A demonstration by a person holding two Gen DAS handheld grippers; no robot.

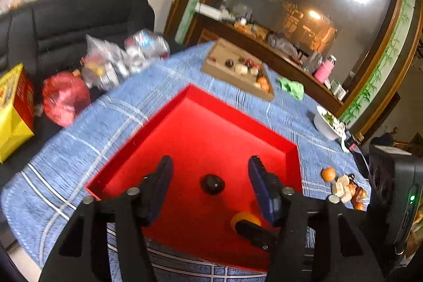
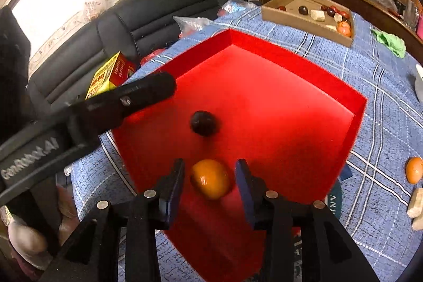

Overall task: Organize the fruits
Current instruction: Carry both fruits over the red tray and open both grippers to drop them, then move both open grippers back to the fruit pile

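Now round orange between tool fingers

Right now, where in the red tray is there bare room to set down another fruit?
The red tray is bare along its far walls, beyond the dark fruit. It is crowded at the near end, where the orange sits between the right gripper fingers.

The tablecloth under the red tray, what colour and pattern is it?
The tablecloth is blue with a white plaid of thin crossing lines, clearest in the right wrist view.
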